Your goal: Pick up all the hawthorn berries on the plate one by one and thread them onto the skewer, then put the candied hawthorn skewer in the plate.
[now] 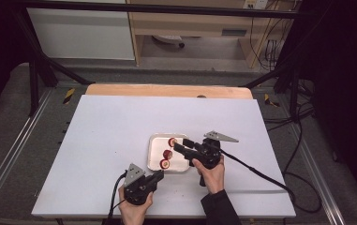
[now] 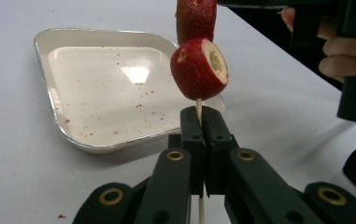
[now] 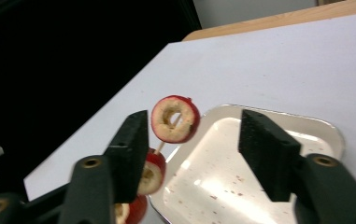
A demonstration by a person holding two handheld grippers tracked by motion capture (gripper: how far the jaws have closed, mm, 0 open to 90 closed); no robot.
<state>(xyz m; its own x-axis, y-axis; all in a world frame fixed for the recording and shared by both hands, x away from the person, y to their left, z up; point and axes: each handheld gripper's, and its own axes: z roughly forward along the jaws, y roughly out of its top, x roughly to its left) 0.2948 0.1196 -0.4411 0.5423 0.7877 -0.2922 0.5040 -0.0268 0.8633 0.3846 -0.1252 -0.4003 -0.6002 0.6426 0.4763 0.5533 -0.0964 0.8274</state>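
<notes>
Skewer carries three red, cored fruit pieces above tray.

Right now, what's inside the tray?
The tray holds small red crumbs on its bare floor. The skewer, with its fruit pieces, is held above its edge in the left gripper; the far corner is covered.

Red fruit rings, pale cores; silver-white tray, red specks; black tools; white table.

The left gripper pinched a skewer bearing red fruit rings (cored) beside a speckled tray.
</notes>
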